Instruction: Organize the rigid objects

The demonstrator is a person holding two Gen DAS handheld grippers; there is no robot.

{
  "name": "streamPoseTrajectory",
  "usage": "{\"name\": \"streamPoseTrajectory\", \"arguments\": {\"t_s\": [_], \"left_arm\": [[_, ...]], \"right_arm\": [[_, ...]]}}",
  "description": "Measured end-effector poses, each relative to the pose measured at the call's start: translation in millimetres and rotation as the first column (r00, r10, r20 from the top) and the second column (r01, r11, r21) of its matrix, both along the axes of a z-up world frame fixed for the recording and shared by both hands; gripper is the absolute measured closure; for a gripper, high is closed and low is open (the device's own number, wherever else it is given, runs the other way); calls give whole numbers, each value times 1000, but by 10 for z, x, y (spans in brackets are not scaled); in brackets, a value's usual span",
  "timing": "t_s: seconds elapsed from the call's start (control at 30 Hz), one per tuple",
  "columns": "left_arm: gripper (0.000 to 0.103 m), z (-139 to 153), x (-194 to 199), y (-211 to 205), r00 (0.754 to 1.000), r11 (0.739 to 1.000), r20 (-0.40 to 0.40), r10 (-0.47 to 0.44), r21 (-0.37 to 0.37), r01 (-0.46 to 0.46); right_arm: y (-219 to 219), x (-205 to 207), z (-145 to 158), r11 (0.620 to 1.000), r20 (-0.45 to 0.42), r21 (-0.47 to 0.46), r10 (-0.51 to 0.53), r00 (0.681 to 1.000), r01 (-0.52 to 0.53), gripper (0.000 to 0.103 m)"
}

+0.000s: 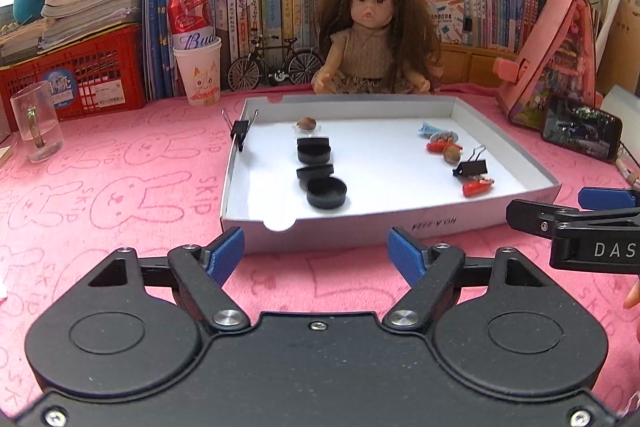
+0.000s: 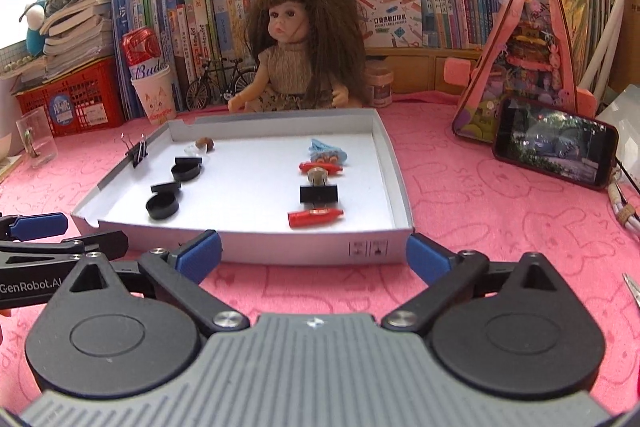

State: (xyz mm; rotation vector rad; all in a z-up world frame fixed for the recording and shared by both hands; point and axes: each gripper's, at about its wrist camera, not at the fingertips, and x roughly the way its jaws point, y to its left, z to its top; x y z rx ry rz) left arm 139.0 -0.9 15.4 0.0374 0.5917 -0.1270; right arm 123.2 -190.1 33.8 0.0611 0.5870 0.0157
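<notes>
On a tabletop [image 1: 120, 167] covered with a pink rabbit-print cloth sits a shallow white box lid [image 1: 400, 225], holding small things in two loose columns. At the far left, a clear glass [image 1: 36, 125] stands on the cloth near a red crate [image 1: 80, 71]. A black binder clip [image 1: 241, 131] is clamped onto the lid's left wall. Inside, the left column runs from a small brown nut [image 1: 306, 123] at the back down through four black round caps [image 1: 326, 191] toward the front. The right column holds a blue wrapped piece [image 2: 326, 150], a red capsule-shaped piece [image 2: 320, 167], another brown nut [image 1: 451, 153], a second black binder clip [image 2: 319, 194], and a red capsule [image 2: 314, 217] nearest the front. A doll [image 1: 370, 35] sits behind the lid, and a phone [image 2: 554, 146] leans at far right. The left gripper [image 1: 316, 253] and right gripper [image 2: 314, 253] both hover just in front of the lid's near wall, jaws spread wide and empty.
</notes>
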Motion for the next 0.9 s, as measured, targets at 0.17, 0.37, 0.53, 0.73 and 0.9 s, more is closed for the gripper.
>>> {"name": "streamPoseTrajectory", "arguments": {"t_s": [0.17, 0.37, 0.53, 0.73, 0.9], "left_arm": [[26, -123, 1, 8, 1000, 1000, -22, 20, 4, -20], [25, -214, 23, 12, 998, 999, -41, 39, 22, -38], [20, -229, 72, 21, 997, 998, -63, 52, 26, -50], [17, -239, 96, 41, 996, 998, -71, 59, 17, -58], [13, -249, 102, 56, 995, 998, -77, 69, 14, -68]], "right_arm": [[26, -10, -130, 1000, -31, -23, 0, 1000, -1, 0], [38, 38, -247, 1000, -78, -26, -3, 997, 1, 0], [39, 77, -288, 1000, -112, -23, -6, 994, 3, 0], [64, 81, -296, 999, -120, -42, -7, 993, 2, 0], [91, 91, -302, 998, -128, -65, -9, 992, 0, 0]]}}
